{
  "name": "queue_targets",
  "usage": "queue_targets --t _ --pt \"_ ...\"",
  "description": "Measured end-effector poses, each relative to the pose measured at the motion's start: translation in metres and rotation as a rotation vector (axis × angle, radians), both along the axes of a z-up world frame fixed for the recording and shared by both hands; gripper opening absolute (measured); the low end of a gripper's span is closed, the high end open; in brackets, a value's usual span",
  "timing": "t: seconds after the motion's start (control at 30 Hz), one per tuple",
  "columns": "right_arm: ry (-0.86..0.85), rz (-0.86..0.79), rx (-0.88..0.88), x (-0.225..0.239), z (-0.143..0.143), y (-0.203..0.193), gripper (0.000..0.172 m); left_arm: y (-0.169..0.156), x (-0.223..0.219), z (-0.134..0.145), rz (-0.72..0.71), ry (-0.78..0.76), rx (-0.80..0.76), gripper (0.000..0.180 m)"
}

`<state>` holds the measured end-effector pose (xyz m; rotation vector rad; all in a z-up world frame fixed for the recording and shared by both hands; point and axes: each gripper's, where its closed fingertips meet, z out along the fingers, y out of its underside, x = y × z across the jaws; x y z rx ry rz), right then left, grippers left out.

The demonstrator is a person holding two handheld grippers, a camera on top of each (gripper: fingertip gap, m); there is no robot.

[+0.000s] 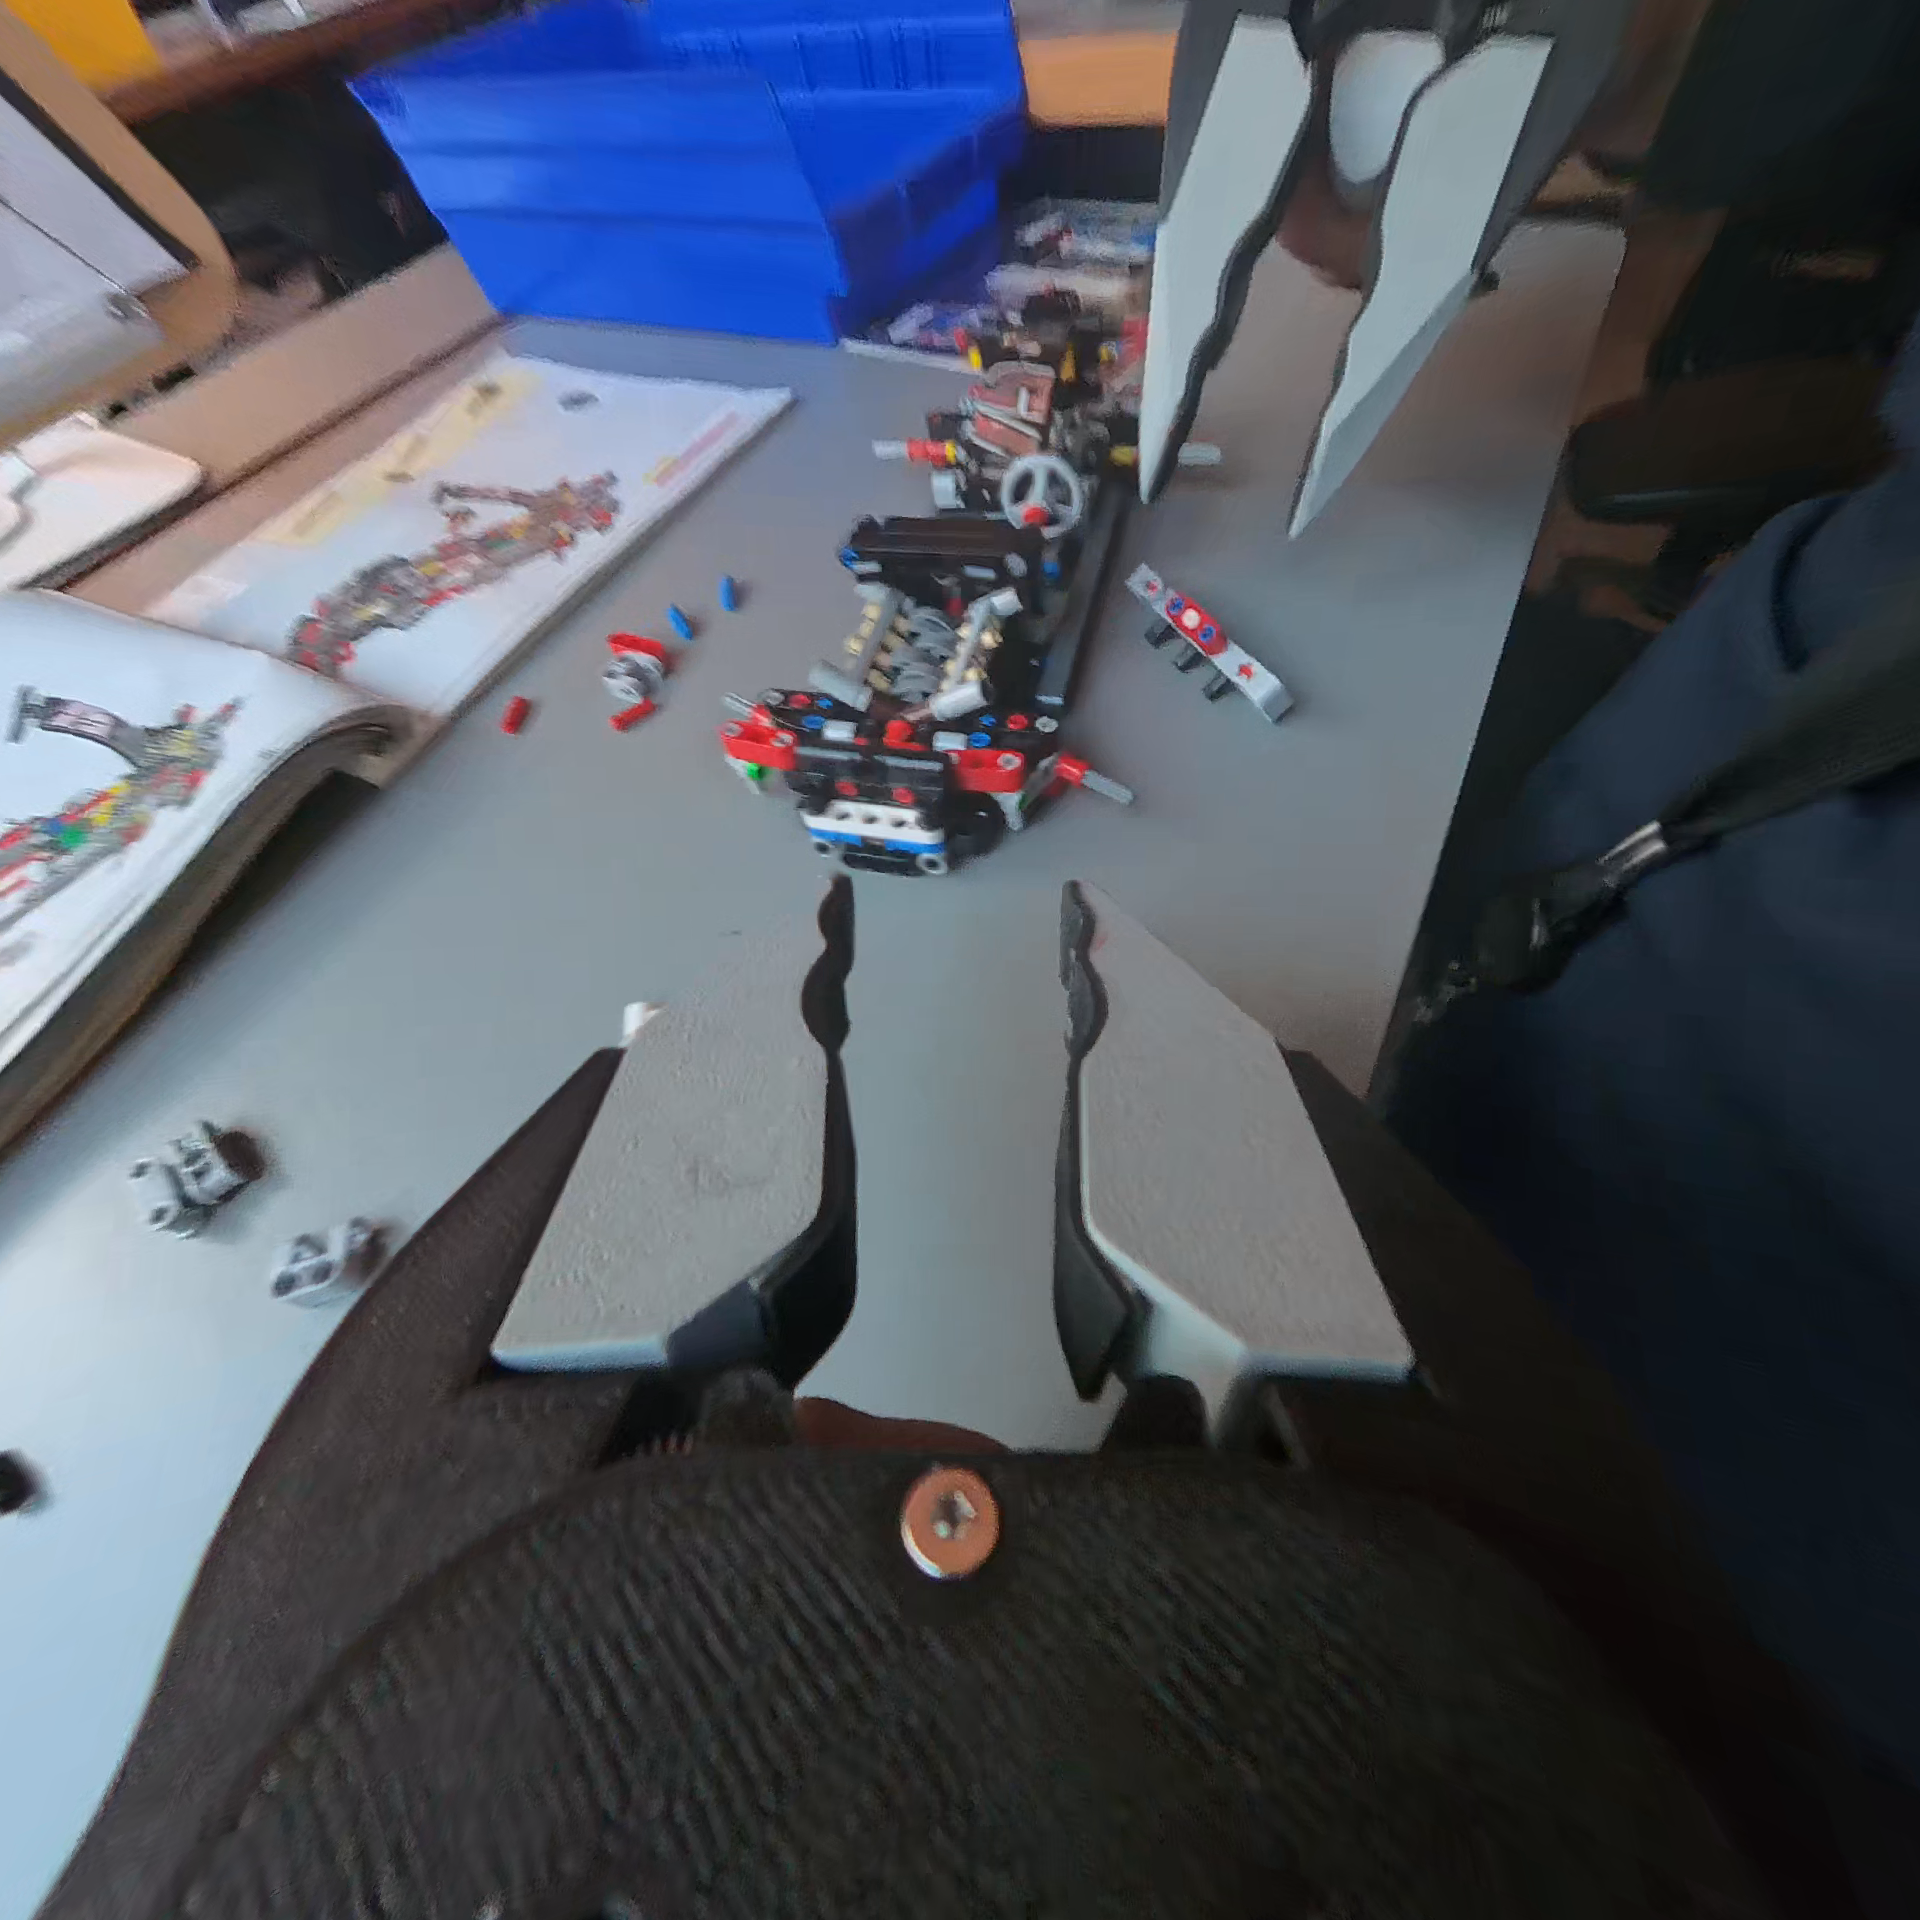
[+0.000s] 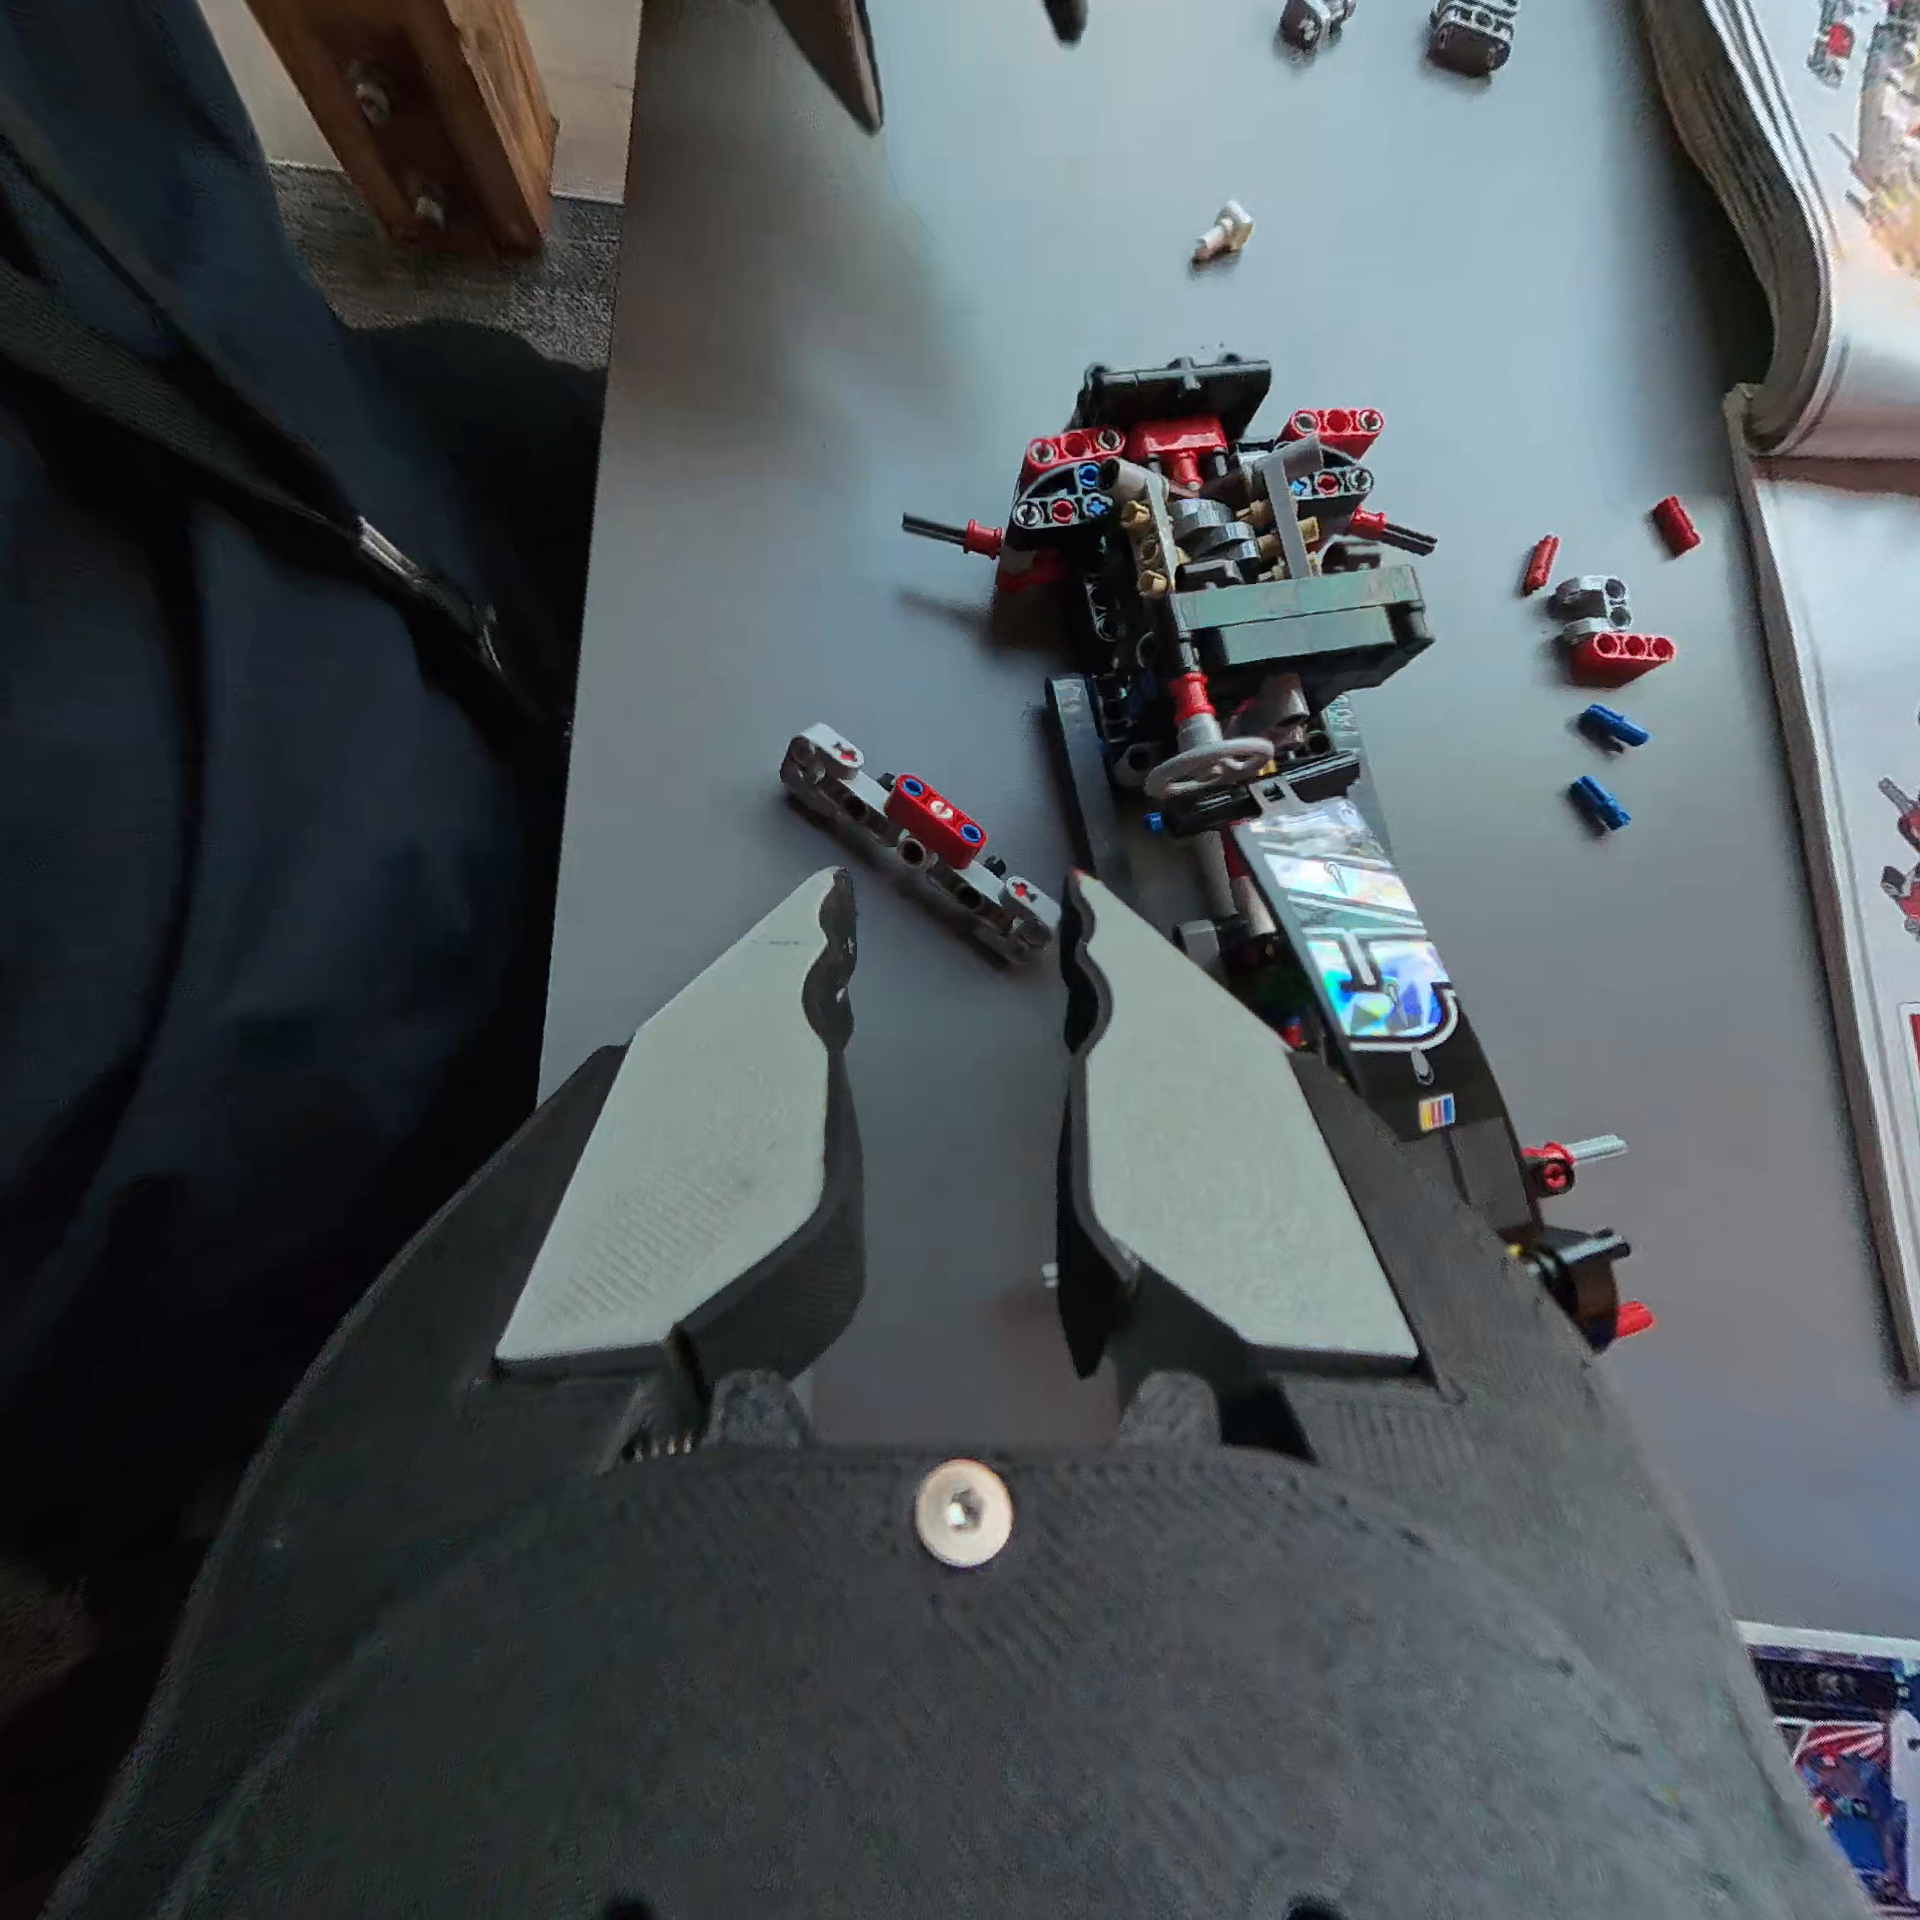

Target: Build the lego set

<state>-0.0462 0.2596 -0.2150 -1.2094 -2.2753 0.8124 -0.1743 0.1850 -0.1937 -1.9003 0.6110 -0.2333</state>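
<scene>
A long black, red and grey toy-brick car chassis (image 1: 914,717) lies on the grey table (image 1: 520,914); it also shows in the right wrist view (image 2: 1236,644). My left gripper (image 1: 956,904) is open and holds nothing, its tips just short of the chassis's near end. My right gripper (image 2: 961,899) is open and holds nothing, hovering above a small grey beam assembly with a red piece (image 2: 920,852); that assembly also shows in the left wrist view (image 1: 1205,639). The right gripper's fingers (image 1: 1184,312) show at the top of the left wrist view.
An open instruction booklet (image 1: 343,561) lies left of the chassis. Loose red and blue pins (image 2: 1610,727) and small grey parts (image 1: 197,1179) are scattered on the table. Blue bins (image 1: 707,177) stand behind. A person's dark clothing (image 2: 208,831) is at the table's edge (image 2: 582,831). There is about 15 cm between the tips of the two grippers.
</scene>
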Motion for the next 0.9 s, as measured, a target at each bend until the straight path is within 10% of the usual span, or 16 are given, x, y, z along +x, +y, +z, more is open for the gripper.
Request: queue_targets --t 0.4,0.9 --pt "-0.244 -0.013 0.025 -0.022 -0.005 -0.003 0.037 0.0 -0.054 0.049 -0.025 -0.345 0.204 0.035" --pt "-0.376 -0.083 -0.093 -0.018 -0.002 -0.006 0.033 0.0 -0.074 0.058 0.053 -0.425 0.258 0.031"
